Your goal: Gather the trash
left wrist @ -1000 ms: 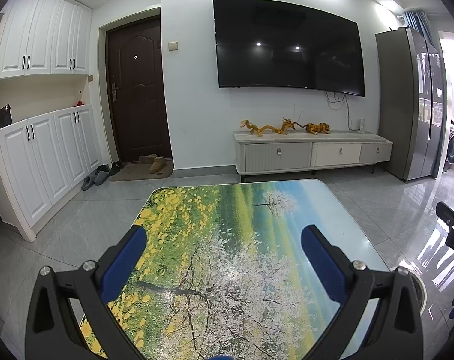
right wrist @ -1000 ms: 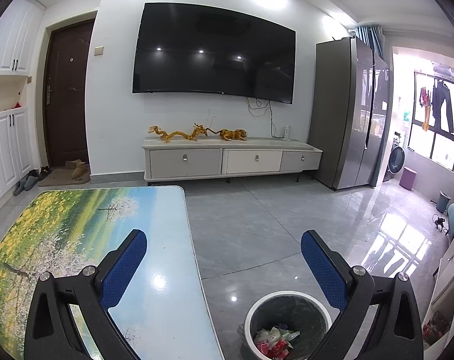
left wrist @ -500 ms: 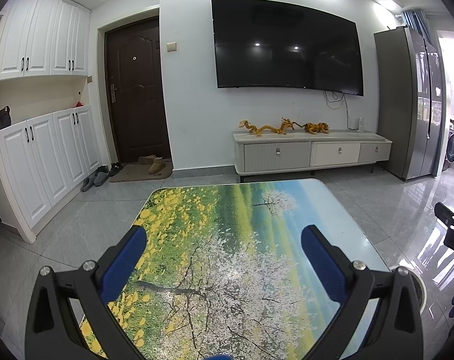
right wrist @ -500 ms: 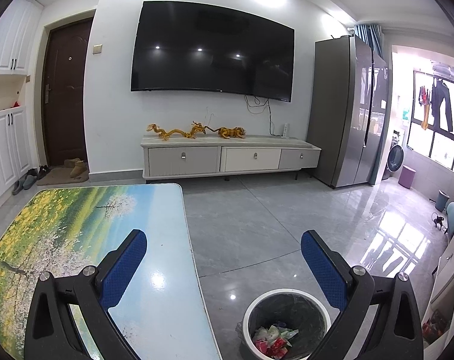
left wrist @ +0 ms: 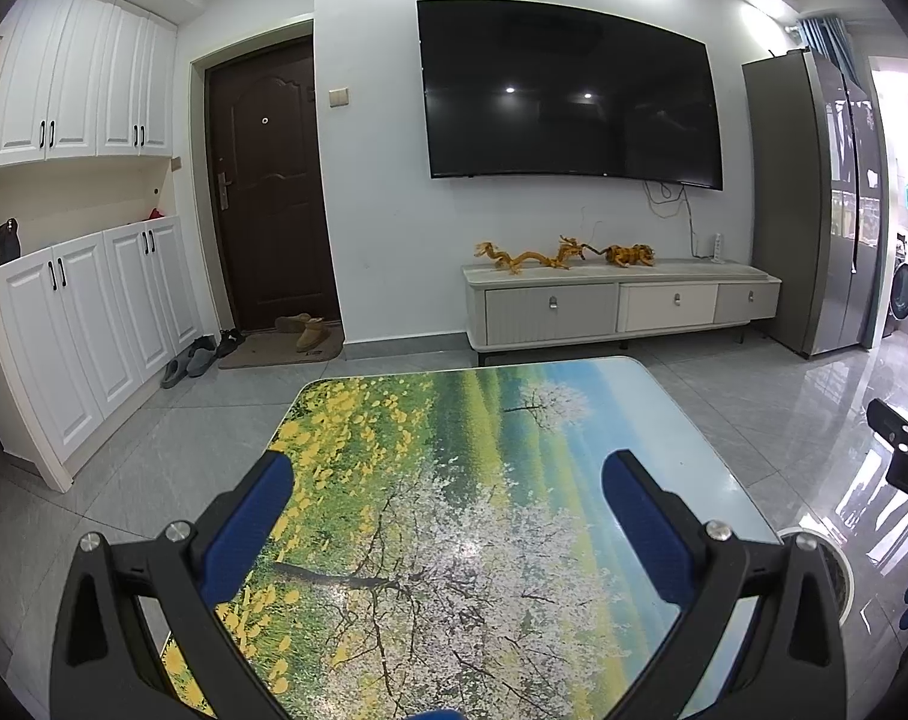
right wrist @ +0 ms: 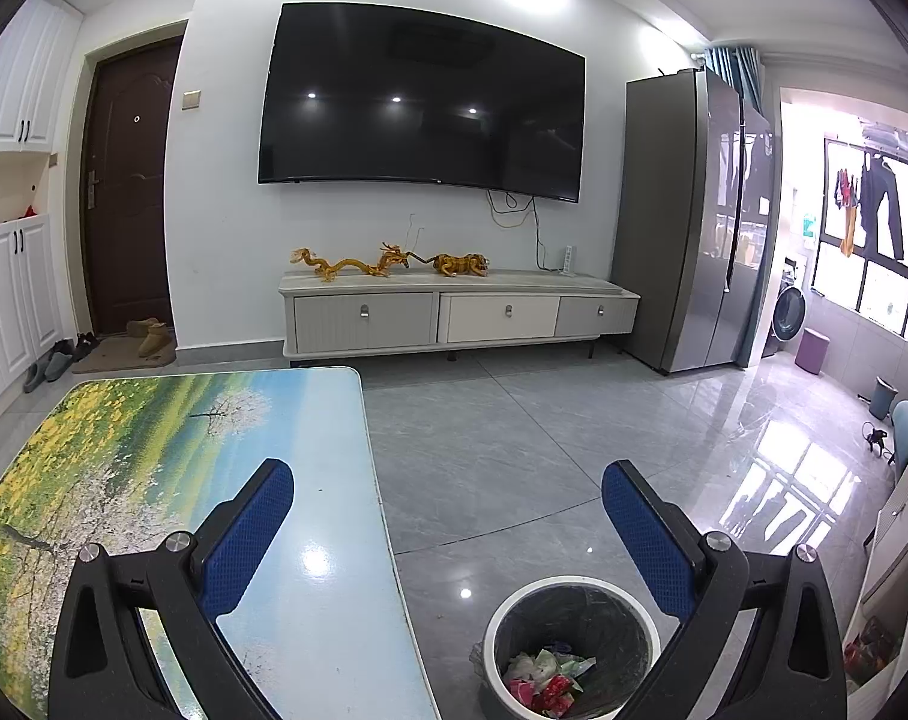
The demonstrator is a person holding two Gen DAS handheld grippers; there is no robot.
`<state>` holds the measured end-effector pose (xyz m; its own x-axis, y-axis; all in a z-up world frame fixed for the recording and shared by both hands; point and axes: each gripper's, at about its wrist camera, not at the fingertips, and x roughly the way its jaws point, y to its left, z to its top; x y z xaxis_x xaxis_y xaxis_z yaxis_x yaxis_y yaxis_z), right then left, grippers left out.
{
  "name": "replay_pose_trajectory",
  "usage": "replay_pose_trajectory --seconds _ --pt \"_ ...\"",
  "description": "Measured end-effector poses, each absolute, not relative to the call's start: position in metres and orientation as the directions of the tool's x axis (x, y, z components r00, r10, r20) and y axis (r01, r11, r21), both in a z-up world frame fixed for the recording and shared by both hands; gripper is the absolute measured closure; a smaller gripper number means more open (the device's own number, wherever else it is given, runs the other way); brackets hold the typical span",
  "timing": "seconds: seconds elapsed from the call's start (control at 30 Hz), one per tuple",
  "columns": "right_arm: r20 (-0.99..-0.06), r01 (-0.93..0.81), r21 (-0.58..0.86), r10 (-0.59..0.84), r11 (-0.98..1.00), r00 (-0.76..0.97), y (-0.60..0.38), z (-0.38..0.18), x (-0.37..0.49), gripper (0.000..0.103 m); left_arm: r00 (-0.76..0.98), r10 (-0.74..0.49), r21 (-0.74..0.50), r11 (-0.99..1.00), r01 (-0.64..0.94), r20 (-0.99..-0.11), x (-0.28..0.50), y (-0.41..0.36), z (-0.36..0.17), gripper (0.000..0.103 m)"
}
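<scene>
A round white-rimmed trash bin (right wrist: pixel 574 645) with a black liner stands on the floor right of the table, with crumpled wrappers (right wrist: pixel 544 681) inside. My right gripper (right wrist: pixel 447 480) is open and empty, hovering above the table's right edge and the bin. My left gripper (left wrist: pixel 447 477) is open and empty above the table (left wrist: pixel 454 450), whose top bears a landscape print. The bin's rim (left wrist: pixel 838 564) shows at the right of the left wrist view. No loose trash shows on the table.
A TV console (right wrist: pixel 454 312) with golden dragon figures stands under a wall TV (right wrist: pixel 423 102). A tall fridge (right wrist: pixel 694 222) is at the right, white cabinets (left wrist: pixel 93 300) and a brown door (left wrist: pixel 267 192) at the left. Grey tile floor (right wrist: pixel 514 450) surrounds the table.
Both views have shifted very slightly; the right gripper has drifted a little to the right. Both grippers stay open and empty.
</scene>
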<state>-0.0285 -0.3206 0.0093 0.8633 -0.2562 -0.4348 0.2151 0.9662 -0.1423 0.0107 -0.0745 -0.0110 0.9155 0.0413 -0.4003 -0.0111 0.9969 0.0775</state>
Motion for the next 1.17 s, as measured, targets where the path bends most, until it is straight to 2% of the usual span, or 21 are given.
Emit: replay_pose_trajectory --seconds 1.17 --pt "-0.424 0.229 -0.145 -0.270 0.963 0.864 -0.3272 0.0100 -0.0352 0.000 0.915 0.018 0.073 0.997 0.012 -0.404 0.0136 -0.0745 -0.0137 0.000"
